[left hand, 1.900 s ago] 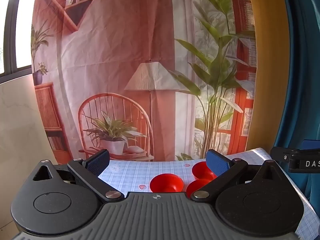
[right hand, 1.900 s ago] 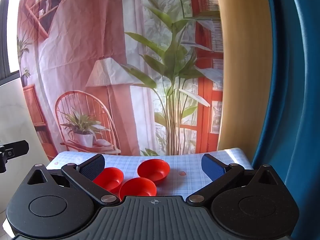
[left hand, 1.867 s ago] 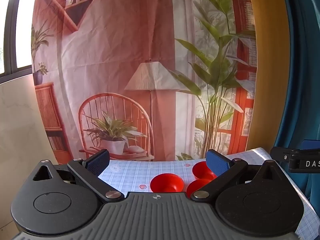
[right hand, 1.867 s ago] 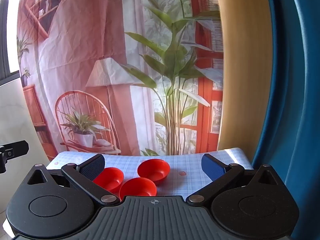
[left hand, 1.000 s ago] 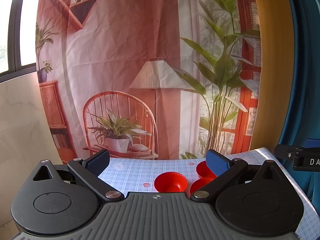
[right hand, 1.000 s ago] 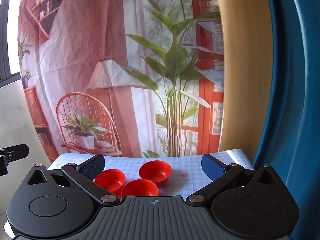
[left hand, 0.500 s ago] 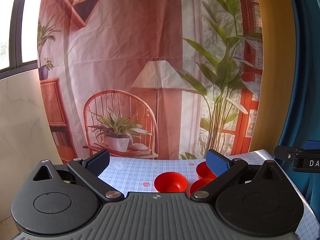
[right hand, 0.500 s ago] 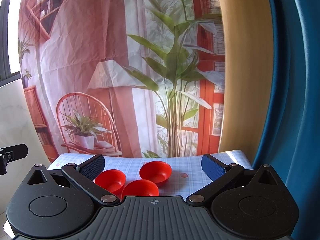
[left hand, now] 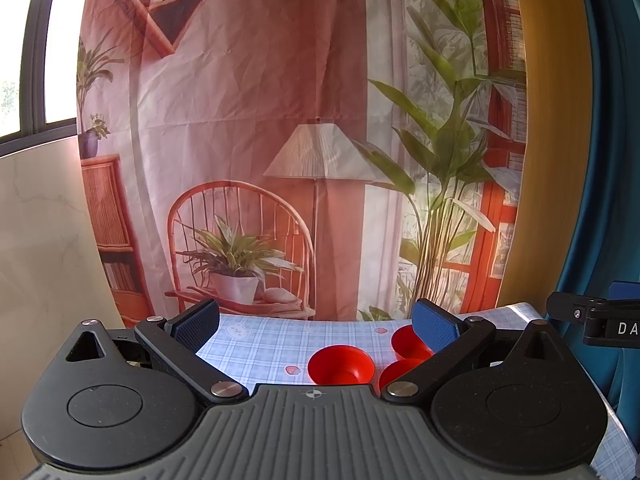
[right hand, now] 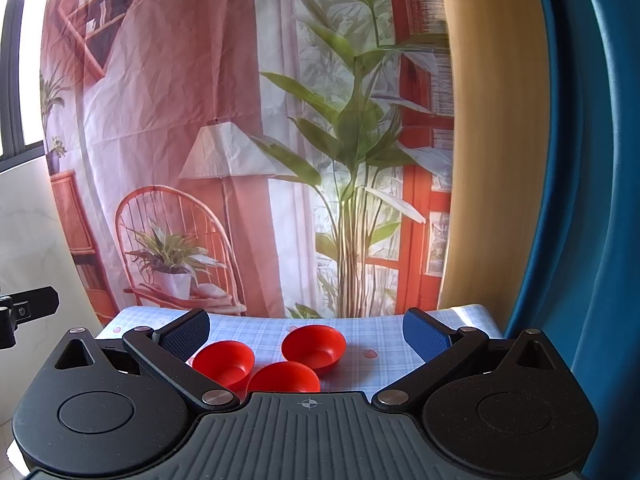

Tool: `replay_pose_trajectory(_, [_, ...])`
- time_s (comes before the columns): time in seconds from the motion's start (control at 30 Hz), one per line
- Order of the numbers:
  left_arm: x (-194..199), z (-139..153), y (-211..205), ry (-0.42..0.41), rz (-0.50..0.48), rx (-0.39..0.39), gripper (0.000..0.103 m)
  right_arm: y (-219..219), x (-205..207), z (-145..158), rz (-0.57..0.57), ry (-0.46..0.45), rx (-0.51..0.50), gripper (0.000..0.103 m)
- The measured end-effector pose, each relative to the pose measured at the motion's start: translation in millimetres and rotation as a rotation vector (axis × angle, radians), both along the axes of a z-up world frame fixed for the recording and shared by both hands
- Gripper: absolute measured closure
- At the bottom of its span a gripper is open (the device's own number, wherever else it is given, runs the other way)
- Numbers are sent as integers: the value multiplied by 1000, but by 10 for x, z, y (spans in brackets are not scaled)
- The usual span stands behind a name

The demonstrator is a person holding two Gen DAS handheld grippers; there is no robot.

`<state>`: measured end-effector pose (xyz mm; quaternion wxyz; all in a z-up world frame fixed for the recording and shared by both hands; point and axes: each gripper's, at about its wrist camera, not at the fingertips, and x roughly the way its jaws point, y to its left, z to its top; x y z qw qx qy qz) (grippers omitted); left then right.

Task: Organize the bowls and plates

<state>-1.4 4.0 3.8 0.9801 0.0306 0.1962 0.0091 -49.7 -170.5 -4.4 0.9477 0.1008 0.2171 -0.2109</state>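
**Three red bowls on the desk, both grippers spread wide above them**

Left wrist view: the left gripper (left hand: 316, 322) hangs over the near end of the desk (left hand: 256, 344), its blue-padded fingers (left hand: 198, 322) set wide apart with nothing between them. On the checked tablecloth sit three red bowls. The left bowl (left hand: 340, 364) stands in full sight, right of centre. The far bowl (left hand: 406, 340) and the near bowl (left hand: 398, 372) are partly hidden behind the right finger. At the right edge a black piece of the other gripper pokes in. A printed backdrop (left hand: 280, 140) with a chair, a lamp and plants hangs behind the desk.

Right wrist view: the right gripper (right hand: 306, 332) is also fully spread, empty, fingers (right hand: 424, 334) well clear of everything. Here the three bowls cluster in a tight triangle between the fingers: the left bowl (right hand: 224, 362) just beside the left finger, the far bowl (right hand: 314, 346) beyond, the near bowl (right hand: 284, 378) closest, its lower edge cut off by the gripper body. All stand upright, close together, none stacked. A blue curtain (right hand: 580, 160) fills the right side.
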Motion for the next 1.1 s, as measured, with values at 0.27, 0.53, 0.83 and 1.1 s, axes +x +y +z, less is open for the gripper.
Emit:
replay_pose_trajectory(0.27, [-19,3,-14,-4,-2,-1,0,7,-2,3,-1,-1,-1,0])
replay_pose_trajectory(0.53, [-39,2,-12,-5,-3,-3,0,28,-7,19,-1,-2,-2,0])
replay_pose_trajectory(0.83, [-39,2,-7,-5,-3,-2,0,28,-8,13,-1,-3,-2,0])
replay_pose_trajectory(1.1, [-19,-10,-9,9,-5,-2,0,77,-10,37,13,-21,-7,0])
